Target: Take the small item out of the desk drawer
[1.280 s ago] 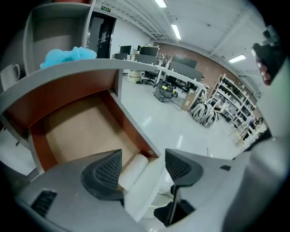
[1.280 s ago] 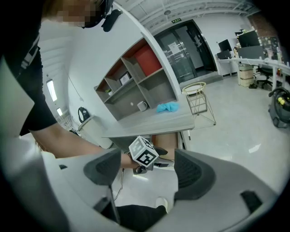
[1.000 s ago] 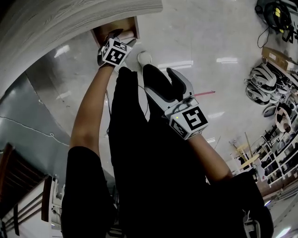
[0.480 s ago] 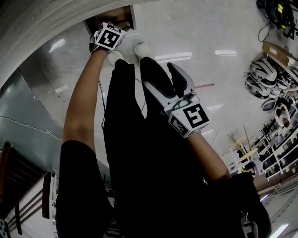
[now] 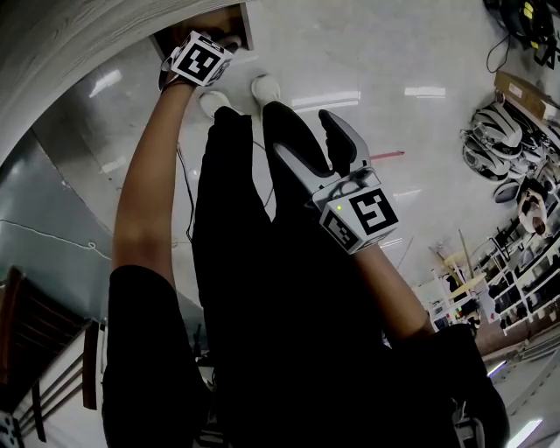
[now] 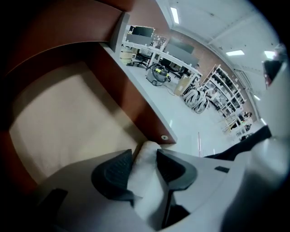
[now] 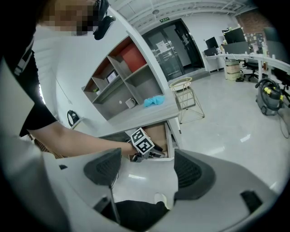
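Note:
The open desk drawer [image 6: 68, 118] has a beige floor and red-brown walls. My left gripper [image 6: 144, 158] reaches into it near the front corner; its jaws are closing with a small white item [image 6: 146, 190] between them, and both pads touch it. From the head view only the left gripper's marker cube [image 5: 199, 61] shows at the drawer [image 5: 206, 22]; its jaws are hidden inside. My right gripper [image 5: 308, 131] hangs open and empty over the floor in front of the person's dark trousers. The right gripper view looks at the drawer [image 7: 159, 133] and the left marker cube [image 7: 142, 142].
The grey desk top [image 7: 145, 115] runs above the drawer. Behind it stands a shelf unit [image 7: 122, 77], with a wire stool [image 7: 186, 97] beside the desk. The person's white shoes [image 5: 267, 87] stand below the drawer. Racks of gear [image 5: 499, 157] line the right; a dark wooden chair [image 5: 35, 350] is lower left.
My left gripper has gone deeper into the drawer, toward the top of the head view. The right gripper has stayed open and nearly still.

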The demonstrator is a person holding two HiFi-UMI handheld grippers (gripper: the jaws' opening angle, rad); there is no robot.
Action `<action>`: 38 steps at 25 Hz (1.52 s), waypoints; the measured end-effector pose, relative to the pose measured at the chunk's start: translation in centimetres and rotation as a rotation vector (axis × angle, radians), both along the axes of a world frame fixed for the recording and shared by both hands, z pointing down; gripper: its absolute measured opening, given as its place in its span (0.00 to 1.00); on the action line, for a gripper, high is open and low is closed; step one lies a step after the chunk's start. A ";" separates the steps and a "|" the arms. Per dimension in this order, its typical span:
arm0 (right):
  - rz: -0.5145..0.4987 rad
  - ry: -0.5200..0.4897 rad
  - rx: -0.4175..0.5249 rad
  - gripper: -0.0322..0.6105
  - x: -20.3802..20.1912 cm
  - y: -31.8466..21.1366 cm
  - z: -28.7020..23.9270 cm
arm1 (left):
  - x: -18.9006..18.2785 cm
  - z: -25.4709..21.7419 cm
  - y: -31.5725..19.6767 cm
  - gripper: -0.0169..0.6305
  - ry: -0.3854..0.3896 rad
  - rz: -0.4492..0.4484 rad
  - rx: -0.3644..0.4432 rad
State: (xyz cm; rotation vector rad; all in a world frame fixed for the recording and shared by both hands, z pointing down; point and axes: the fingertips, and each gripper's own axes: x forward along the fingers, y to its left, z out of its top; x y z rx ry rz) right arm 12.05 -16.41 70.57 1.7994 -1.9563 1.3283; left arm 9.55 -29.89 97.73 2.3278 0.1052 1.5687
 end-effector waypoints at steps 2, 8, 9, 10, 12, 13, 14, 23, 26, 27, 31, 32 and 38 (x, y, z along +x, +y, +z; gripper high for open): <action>0.005 -0.001 -0.002 0.60 0.1 0.1 0.1 | -0.2 0.4 -0.4 0.29 -0.020 0.023 0.018; 0.007 -0.019 -0.016 0.58 0.3 0.7 0.8 | 0.8 0.0 -0.2 0.23 -0.034 0.084 0.019; 0.009 -0.017 -0.018 0.58 0.4 0.8 0.8 | 1.0 -0.2 -0.2 0.23 -0.044 0.105 0.026; 0.012 -0.015 -0.019 0.58 0.5 0.9 0.8 | 1.0 -0.2 0.0 0.23 -0.059 0.126 0.029; 0.022 -0.014 -0.016 0.57 0.6 0.9 0.5 | 0.7 -0.3 0.3 0.22 -0.096 0.153 0.030; 0.026 -0.014 -0.014 0.56 0.6 1.0 0.3 | 0.5 -0.3 0.4 0.22 -0.112 0.163 0.038; 0.029 -0.013 -0.012 0.54 0.7 1.0 0.2 | 0.4 -0.4 0.3 0.22 -0.120 0.171 0.050; 0.049 -0.010 -0.015 0.44 1.8 2.5 0.1 | -0.1 -1.0 0.5 0.21 -0.112 0.186 0.097; 0.041 -0.007 -0.014 0.41 1.8 3.0 -0.3 | -0.5 -1.7 0.7 0.21 -0.111 0.192 0.108; 0.038 -0.006 -0.013 0.40 1.8 3.0 -0.4 | -0.5 -1.9 0.7 0.21 -0.107 0.190 0.112; 0.035 0.004 -0.046 0.32 2.3 3.4 -0.3 | -0.4 -3.2 0.7 0.21 -0.086 0.189 0.137; 0.034 0.005 -0.057 0.30 2.5 3.5 -0.2 | -0.4 -3.6 0.8 0.21 -0.084 0.195 0.143; 0.019 0.024 -0.087 0.18 3.0 3.1 -0.9 | -1.3 -6.2 0.5 0.21 -0.048 0.033 0.069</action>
